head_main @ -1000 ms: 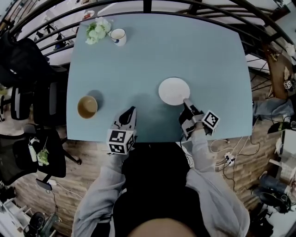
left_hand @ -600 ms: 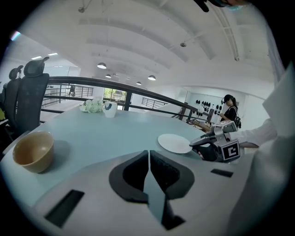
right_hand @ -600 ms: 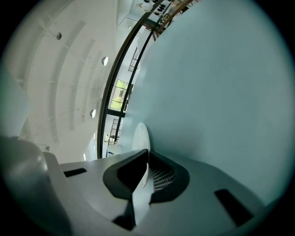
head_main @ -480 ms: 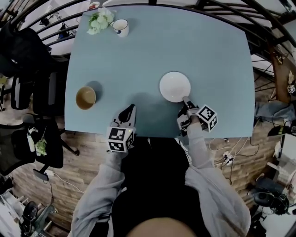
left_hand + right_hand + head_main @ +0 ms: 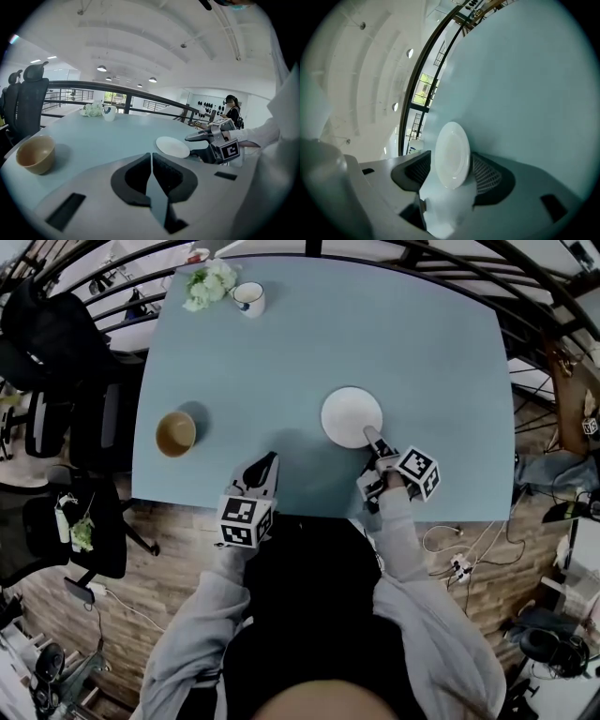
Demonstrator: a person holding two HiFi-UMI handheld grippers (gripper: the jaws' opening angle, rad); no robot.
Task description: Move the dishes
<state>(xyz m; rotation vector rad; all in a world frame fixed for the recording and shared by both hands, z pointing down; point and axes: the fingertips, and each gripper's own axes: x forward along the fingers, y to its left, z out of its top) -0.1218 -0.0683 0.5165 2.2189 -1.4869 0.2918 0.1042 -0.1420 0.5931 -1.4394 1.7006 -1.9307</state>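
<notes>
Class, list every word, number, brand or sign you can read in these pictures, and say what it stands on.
No readable words or numbers anywhere.
Left marker cube, right marker cube: black-and-white square patterns, no letters.
Mug: dark mark, too small to read.

Bright even light, soft shadow beside the bowl (image 5: 175, 433), fisheye bending (strongest at edges), dark vignetted corners

Pale blue table (image 5: 422, 352), white flowers (image 5: 208, 284), black office chair (image 5: 28, 108), wooden floor (image 5: 159, 559)
</notes>
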